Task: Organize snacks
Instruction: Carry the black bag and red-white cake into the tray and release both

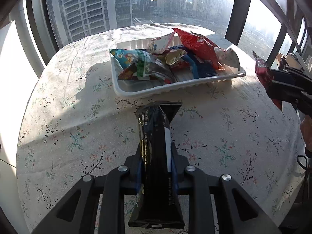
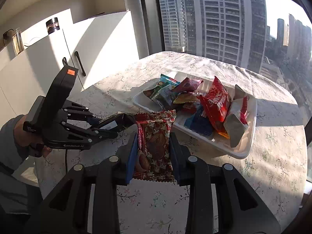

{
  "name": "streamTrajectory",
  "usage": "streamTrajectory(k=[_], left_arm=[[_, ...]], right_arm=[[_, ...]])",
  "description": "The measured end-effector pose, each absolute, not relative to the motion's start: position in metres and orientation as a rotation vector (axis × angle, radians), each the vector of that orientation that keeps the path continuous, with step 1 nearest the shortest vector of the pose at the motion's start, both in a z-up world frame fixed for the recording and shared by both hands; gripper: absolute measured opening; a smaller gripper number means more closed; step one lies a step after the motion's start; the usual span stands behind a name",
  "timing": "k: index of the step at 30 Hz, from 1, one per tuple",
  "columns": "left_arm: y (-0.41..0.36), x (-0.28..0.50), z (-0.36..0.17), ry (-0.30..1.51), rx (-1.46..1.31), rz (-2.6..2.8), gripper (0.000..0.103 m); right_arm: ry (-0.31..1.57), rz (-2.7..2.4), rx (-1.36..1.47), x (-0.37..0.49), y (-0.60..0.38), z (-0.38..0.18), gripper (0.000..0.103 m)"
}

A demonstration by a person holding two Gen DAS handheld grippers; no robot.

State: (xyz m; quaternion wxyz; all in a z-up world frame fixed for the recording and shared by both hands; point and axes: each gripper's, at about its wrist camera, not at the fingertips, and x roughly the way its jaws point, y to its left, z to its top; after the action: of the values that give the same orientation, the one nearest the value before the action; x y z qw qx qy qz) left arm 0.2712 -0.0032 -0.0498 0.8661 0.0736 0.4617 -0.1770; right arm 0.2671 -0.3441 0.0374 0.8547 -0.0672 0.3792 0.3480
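My left gripper [image 1: 156,156] is shut on a long black snack packet [image 1: 156,136], held above the table just short of the white tray [image 1: 175,89]. The tray holds several snack packets, among them a red bag [image 1: 197,44] and a blue-green packet [image 1: 136,62]. My right gripper [image 2: 153,146] is shut on a red-brown cookie packet [image 2: 154,142], held close to the tray's [image 2: 241,152] near-left edge. In the right wrist view the left gripper [image 2: 109,125] with its black packet [image 2: 117,120] sits at left. In the left wrist view the right gripper [image 1: 273,81] shows at far right.
A round table with a floral cloth [image 1: 68,126] carries the tray. Large windows [image 1: 175,3] stand behind it. White cabinets [image 2: 58,58] with a jar and a bottle on top stand at left in the right wrist view.
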Motion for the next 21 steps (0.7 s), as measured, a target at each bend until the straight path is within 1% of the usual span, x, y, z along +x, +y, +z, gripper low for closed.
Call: streamTrajectory(k=[5, 9, 14, 21], left_arm=[[0.008, 0.296, -0.006, 0.874, 0.046, -0.377, 0.025], [0.004, 0.33, 0.015, 0.836, 0.0, -0.377, 0.025], [-0.011, 0.382, 0.016, 0.834, -0.051, -0.372, 0.025], [-0.03, 0.434, -0.006, 0.88, -0.089, -0.357, 0.025]], right_arm=[[0.773, 0.691, -0.108, 0.274, -0.349, 0.052, 0.029], [0.785, 0.625, -0.044, 0.298, -0.349, 0.059, 0.029], [0.837, 0.539, 0.052, 0.351, -0.35, 0.057, 0.029], [0.881, 0.481, 0.013, 0.413, -0.327, 0.04, 0.029]])
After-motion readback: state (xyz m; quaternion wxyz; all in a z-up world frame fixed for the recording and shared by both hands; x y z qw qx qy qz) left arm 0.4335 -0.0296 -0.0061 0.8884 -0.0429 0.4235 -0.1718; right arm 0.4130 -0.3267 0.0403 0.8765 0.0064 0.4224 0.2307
